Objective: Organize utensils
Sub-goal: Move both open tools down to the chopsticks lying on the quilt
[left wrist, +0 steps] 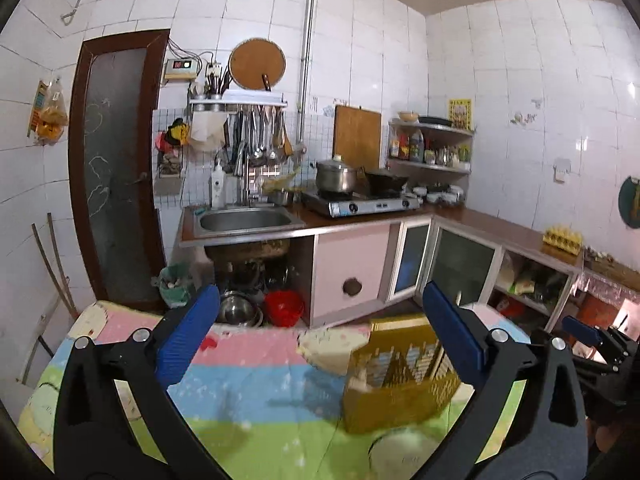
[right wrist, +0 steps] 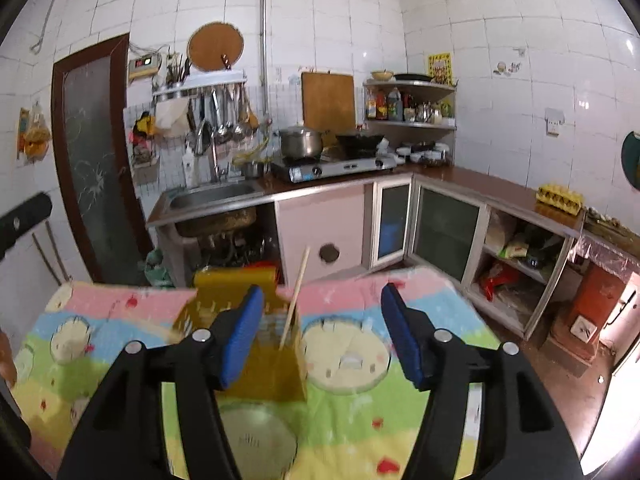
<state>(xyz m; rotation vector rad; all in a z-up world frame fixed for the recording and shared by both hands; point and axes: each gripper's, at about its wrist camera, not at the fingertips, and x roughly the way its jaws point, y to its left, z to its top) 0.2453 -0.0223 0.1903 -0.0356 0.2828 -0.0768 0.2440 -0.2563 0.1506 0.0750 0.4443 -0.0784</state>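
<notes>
A yellow plastic utensil holder [left wrist: 400, 376] stands on a table covered with a pastel cartoon cloth [left wrist: 256, 384]. It also shows in the right wrist view [right wrist: 256, 344], with a wooden chopstick [right wrist: 295, 298] leaning upright in it. My left gripper [left wrist: 320, 312] is open and empty, above the table to the left of the holder. My right gripper [right wrist: 322, 312] is open and empty, just right of and above the holder. The right gripper also shows at the right edge of the left wrist view [left wrist: 596, 340].
A round white lid or plate [right wrist: 256, 436] lies on the cloth [right wrist: 360, 400] in front of the holder. Beyond the table is a kitchen counter with a sink [left wrist: 244, 220], a stove with pots [left wrist: 360, 200], hanging utensils [left wrist: 256, 136] and cupboards.
</notes>
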